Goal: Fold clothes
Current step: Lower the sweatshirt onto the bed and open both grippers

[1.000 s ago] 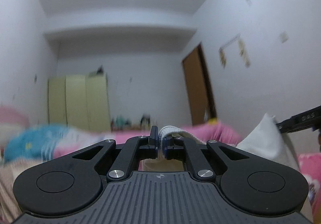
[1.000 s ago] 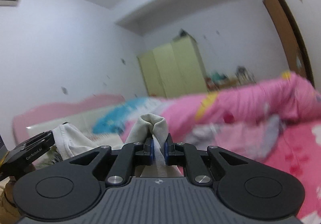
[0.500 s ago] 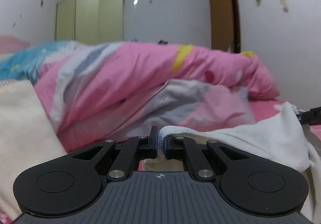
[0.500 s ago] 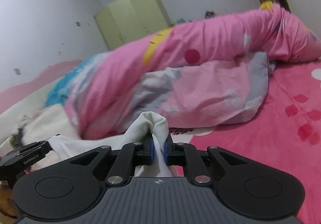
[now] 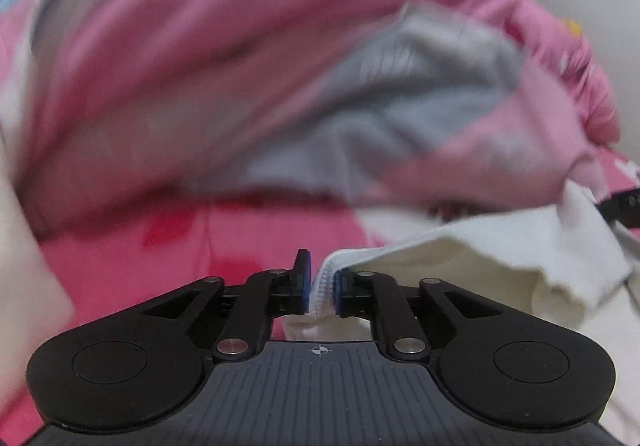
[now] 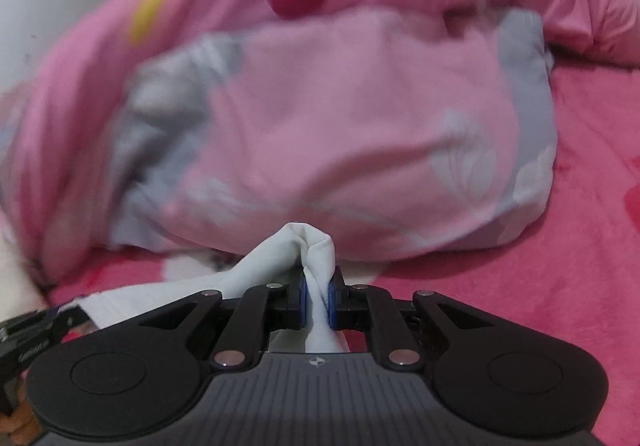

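A white garment (image 5: 460,266) is stretched between both grippers, low over a pink bed. My left gripper (image 5: 321,292) is shut on its ribbed hem, and the cloth runs off to the right toward the other gripper (image 5: 624,206). My right gripper (image 6: 317,300) is shut on a bunched fold of the same white garment (image 6: 308,250), which trails left toward the left gripper (image 6: 32,338). The rest of the garment hangs below the grippers, out of sight.
A bulky pink and grey quilt (image 5: 280,78) lies heaped just ahead, and it fills the right wrist view (image 6: 340,126) too. A pink bedsheet (image 6: 560,286) with red motifs lies below. A cream blanket (image 5: 24,246) sits at the left edge.
Both grippers have tilted and dropped from facing the room's ceiling and wardrobe down toward the bed, still holding the garment. The quilt now fills both views.
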Available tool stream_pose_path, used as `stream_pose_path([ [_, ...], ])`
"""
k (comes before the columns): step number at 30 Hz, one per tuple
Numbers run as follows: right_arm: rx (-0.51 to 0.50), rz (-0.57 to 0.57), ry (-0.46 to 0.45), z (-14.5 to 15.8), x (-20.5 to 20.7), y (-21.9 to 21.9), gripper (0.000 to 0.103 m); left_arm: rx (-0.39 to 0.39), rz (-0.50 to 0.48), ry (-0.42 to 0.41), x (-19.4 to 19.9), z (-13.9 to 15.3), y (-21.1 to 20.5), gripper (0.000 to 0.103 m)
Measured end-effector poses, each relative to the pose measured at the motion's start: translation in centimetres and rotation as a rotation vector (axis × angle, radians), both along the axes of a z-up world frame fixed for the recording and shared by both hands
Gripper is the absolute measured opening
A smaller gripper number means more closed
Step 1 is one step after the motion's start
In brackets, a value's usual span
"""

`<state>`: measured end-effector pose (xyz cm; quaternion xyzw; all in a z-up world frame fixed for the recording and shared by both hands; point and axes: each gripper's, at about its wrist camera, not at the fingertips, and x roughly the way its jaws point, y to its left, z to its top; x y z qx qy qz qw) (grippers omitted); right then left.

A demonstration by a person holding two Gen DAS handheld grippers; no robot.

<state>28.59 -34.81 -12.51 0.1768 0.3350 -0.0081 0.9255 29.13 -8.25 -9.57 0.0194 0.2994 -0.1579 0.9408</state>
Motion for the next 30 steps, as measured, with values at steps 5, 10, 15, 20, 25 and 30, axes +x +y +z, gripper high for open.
stream_pose_path([
  [5, -0.042, -0.013, 0.026, -1.6, 0.9, 0.4, 0.012, -0.057, 0.034, 0.009, -1.0, 0.6, 1.6, 0.04],
  [10, -0.075, -0.037, 0.05, -0.5, 0.1, 0.4, 0.036, -0.102, 0.051, 0.014, -2.5, 2.0, 2.8, 0.054],
  [15, -0.033, -0.056, 0.007, 2.6, -3.0, -0.8, 0.042, -0.076, 0.013, 0.02, -5.8, 3.4, 3.4, 0.062],
  [20, 0.053, 0.002, -0.016, 6.0, -8.2, -1.2, 0.045, -0.057, -0.08, 0.024, -10.5, 4.7, 3.3, 0.066],
  [25, 0.052, 0.153, 0.005, 7.8, -15.2, 1.4, 0.064, 0.008, -0.2, -0.026, -15.8, 5.0, 2.3, 0.072],
  [30, -0.087, 0.314, 0.054, 7.2, -22.1, 6.3, 0.066, 0.146, -0.292, -0.071, -19.0, 3.7, -0.3, 0.074],
])
